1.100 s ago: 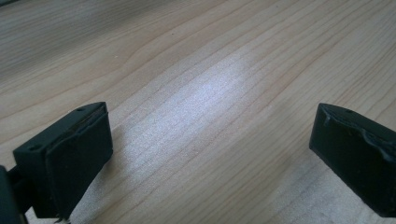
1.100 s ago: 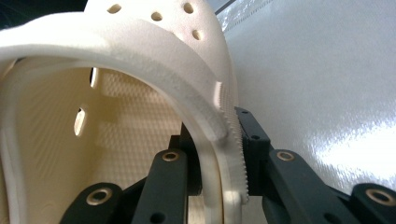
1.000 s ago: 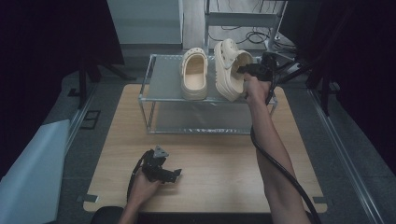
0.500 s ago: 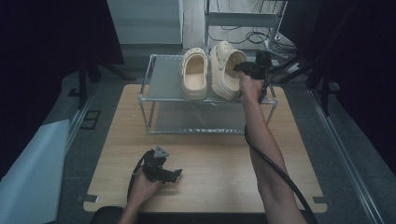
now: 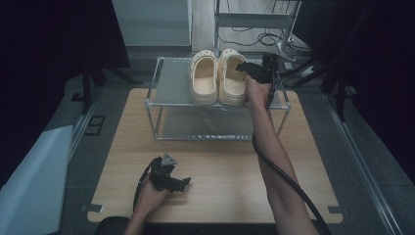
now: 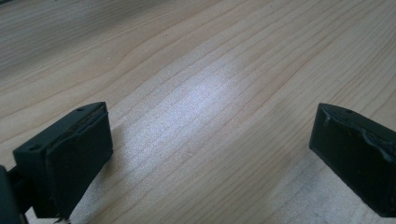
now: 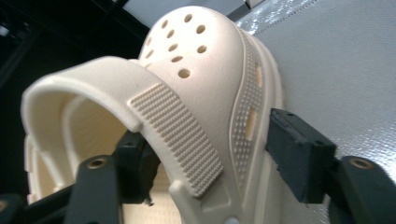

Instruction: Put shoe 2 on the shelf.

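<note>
Two cream clogs stand side by side on the top shelf of a metal rack (image 5: 171, 93), toes pointing away: the left clog (image 5: 204, 81) and the right clog (image 5: 232, 78). My right gripper (image 5: 247, 68) is at the right clog's outer side. Its jaws have just been opening, and the clog's side wall (image 7: 201, 60) stands between them. One jaw is inside the shoe, while the other stands just off the outer wall, so my right gripper (image 7: 215, 154) is open. My left gripper (image 5: 182, 183) rests on the wooden table, open (image 6: 210, 154) with nothing between its jaws.
The rack stands at the far half of the wooden table (image 5: 220, 166) and has a lower shelf (image 5: 210, 128). Bare silver shelf surface (image 7: 336, 60) lies to the right of the right clog. A cable (image 5: 288, 181) trails from the right gripper along the forearm.
The right clog has gone from tilted in the right gripper to flat on the shelf beside the left clog. The right gripper's jaws have opened off it. The left gripper has stayed put.
</note>
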Tool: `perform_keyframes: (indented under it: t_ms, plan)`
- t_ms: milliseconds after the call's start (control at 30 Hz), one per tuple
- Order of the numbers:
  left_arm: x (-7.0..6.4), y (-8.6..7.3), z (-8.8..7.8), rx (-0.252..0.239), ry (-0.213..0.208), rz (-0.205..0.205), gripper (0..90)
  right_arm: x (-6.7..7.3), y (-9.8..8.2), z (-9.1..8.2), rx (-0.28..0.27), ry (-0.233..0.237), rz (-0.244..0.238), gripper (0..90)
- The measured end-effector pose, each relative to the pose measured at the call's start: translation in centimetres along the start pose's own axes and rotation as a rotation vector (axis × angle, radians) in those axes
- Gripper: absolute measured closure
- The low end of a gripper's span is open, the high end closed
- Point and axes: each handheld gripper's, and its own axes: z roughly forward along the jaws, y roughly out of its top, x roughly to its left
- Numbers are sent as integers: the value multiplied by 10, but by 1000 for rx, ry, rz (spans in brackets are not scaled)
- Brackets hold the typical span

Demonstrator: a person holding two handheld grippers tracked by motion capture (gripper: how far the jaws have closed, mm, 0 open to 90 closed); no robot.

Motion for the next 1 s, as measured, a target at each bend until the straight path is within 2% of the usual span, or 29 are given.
perform_keyframes:
  t_ms: [100,133,333,400,500,633,733,800,933,967,1000]
  plan:
    - [0,0,0,3,0,1,0,0,-1,2,7,9,-6,322]
    - [-1,0,1,3,-2,1,0,2,-4,1,-12,2,3,321]
    - [-1,0,2,3,-4,2,0,5,-8,3,-39,-6,22,311]
    - [-2,0,2,3,-3,4,0,7,-10,4,-49,0,19,277]
    - [-1,1,1,1,-1,5,0,4,-8,1,-36,35,9,277]
    - [0,0,0,-5,1,-1,0,-3,-8,-8,15,99,-48,284]
    - [-1,1,0,-6,2,-1,0,-8,-10,-16,29,126,-86,282]
    - [-1,1,0,-4,2,2,0,-12,-12,-23,53,176,-98,279]
    - [-2,1,1,-7,-1,1,0,-18,-17,-33,77,224,-124,272]
    - [-2,1,1,-7,-1,1,0,-18,-17,-33,77,224,-124,272]
    - [-3,1,1,-3,-1,-1,0,-22,-20,-40,84,238,-157,267]
